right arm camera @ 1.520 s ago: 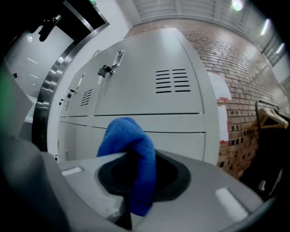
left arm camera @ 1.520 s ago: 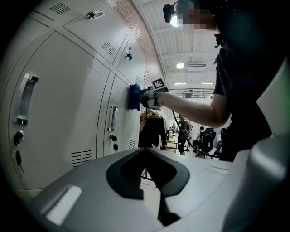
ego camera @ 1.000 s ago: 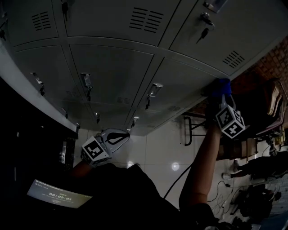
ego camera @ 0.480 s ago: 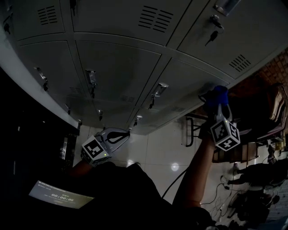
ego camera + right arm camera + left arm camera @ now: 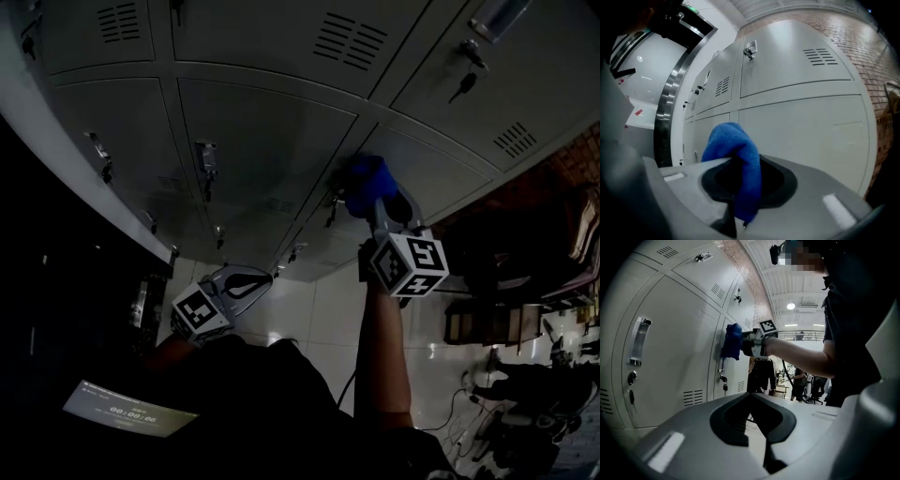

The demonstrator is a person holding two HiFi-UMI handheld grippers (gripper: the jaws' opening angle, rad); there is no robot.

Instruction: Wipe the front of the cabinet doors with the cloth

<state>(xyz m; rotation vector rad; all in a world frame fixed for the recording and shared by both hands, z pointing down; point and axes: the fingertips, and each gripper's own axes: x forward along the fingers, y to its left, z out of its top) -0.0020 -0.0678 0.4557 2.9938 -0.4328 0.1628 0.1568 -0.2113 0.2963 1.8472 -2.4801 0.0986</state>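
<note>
Cloth (image 5: 366, 177) clamped in right gripper (image 5: 385, 207), pressed against door (image 5: 272, 141). Left gripper (image 5: 260, 280) closed, empty, held low at left.

Right arm (image 5: 382, 356): stretched out full from the shoulder, forearm bare, wrist straight. In the left gripper view it runs about level, at chest height.

Right gripper (image 5: 380, 202): at the end of that reach, marker cube (image 5: 410, 265) facing back toward the person. Jaws pinched on a blue cloth (image 5: 364, 178). The cloth bunches up over the jaw tips, with a fold hanging down through the gap.

Left gripper (image 5: 246, 286): held low and close in front of the torso, pointing forward, its marker cube (image 5: 195, 312) nearest the body. Jaws together, nothing between them. The arm behind it is too dark to read.
</note>
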